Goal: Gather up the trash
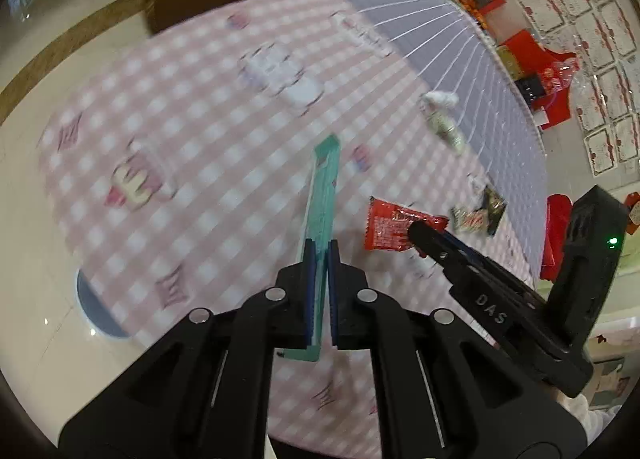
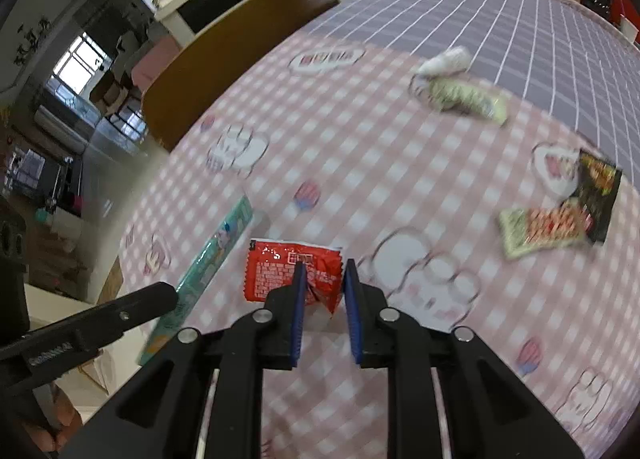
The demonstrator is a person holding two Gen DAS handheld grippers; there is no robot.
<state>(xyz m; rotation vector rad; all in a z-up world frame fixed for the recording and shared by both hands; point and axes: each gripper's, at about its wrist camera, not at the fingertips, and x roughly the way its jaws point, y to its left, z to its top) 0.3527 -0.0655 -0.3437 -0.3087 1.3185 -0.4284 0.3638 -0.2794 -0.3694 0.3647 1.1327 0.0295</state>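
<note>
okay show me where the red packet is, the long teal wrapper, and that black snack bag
red packet (image 2: 276,271): right wrist view, on its printed flat face.
long teal wrapper (image 1: 325,195): left wrist view, on its middle stretch ahead of the fingers.
black snack bag (image 2: 598,187): right wrist view, on its dark front.

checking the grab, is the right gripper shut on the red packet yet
Not yet: the right gripper is open, its blue fingers straddling the red packet's crumpled corner.

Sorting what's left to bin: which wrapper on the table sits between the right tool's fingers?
The red wrapper; its crumpled corner lies between the right tool. The black-and-green wrappers and pale green one lie farther off, untouched.
</note>
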